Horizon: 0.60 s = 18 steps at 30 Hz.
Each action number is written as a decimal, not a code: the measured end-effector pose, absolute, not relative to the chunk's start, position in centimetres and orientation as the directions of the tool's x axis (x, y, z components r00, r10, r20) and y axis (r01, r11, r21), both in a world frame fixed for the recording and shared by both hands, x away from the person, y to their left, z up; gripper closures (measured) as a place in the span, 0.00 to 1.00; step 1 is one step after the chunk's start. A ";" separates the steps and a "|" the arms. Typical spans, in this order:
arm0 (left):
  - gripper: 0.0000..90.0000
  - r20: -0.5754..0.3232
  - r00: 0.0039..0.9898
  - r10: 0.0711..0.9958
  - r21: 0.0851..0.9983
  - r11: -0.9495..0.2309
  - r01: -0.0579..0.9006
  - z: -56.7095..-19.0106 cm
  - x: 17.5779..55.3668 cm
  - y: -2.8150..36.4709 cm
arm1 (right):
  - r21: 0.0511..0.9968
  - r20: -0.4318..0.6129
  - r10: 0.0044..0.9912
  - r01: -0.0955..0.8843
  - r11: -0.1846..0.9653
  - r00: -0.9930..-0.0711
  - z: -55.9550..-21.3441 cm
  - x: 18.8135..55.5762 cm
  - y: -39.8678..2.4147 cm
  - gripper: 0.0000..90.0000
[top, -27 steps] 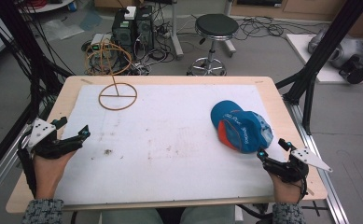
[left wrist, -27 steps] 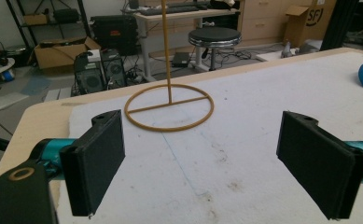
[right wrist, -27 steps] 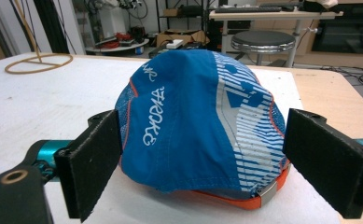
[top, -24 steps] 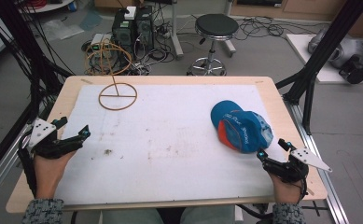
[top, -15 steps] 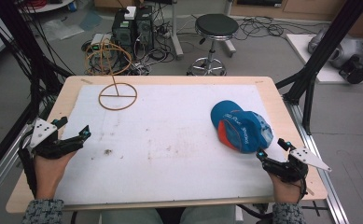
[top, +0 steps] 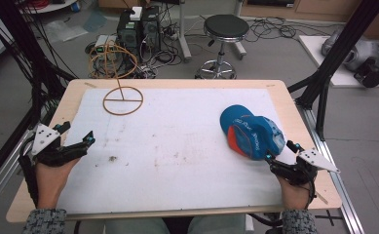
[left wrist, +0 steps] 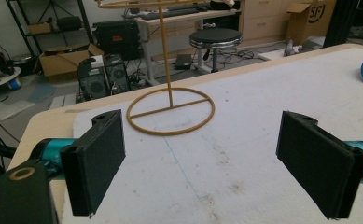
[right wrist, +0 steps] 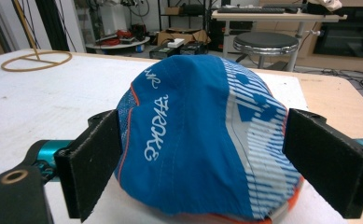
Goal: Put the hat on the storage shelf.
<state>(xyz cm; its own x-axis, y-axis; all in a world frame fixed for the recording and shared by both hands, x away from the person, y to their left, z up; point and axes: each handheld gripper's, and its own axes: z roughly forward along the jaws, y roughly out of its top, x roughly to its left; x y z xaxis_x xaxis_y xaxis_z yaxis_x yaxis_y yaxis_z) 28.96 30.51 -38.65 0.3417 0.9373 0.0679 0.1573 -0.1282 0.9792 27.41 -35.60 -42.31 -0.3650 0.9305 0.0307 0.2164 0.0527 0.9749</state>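
Cap [top: 252,136]: blue with an orange underside and white lettering, lying on the bench [top: 177,84] at about 3 o'clock on the white mat [top: 177,141], crown up and brim toward the centre.
Stand [top: 123,100]: thin yellow wire ring with an upright rod, at about 11 o'clock on the mat, well apart from the cap.
Left hand-held gripper [top: 75,142]: rests at 8 o'clock by the bench edge, jaws spread wide with nothing between them; its own view looks toward the stand [left wrist: 171,110].
Right hand-held gripper [top: 280,152]: at 4 o'clock, just beside the cap; jaws spread wide either side of the crown [right wrist: 202,135], not pressing it. Whether the pads [right wrist: 95,163] brush the cloth cannot be told.
Handling, as a guess: light, soft cloth that will collapse and fold under a squeeze; not fragile, not slippery against the rough pads.
Where to hold, as a guess: pinch a fold of the crown, or take the stiffer brim edge for better control of how it hangs.
Risk: a loose pinch lets the cap droop or swing.
Background: stool [top: 223,29] and cables on the floor at 12 o'clock.
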 end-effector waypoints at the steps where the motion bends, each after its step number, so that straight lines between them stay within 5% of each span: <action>1: 0.18 0.070 0.345 0.936 0.979 -0.132 0.157 -38.7 29.0 30.5 | 0.975 0.014 0.931 0.212 0.068 -0.366 -42.3 27.6 -35.4 0.16; 18: 0.18 0.070 0.351 0.934 0.978 -0.133 0.159 -38.8 29.2 30.1 | 0.981 -0.075 0.936 0.144 0.131 -0.343 -41.7 31.9 -33.8 0.34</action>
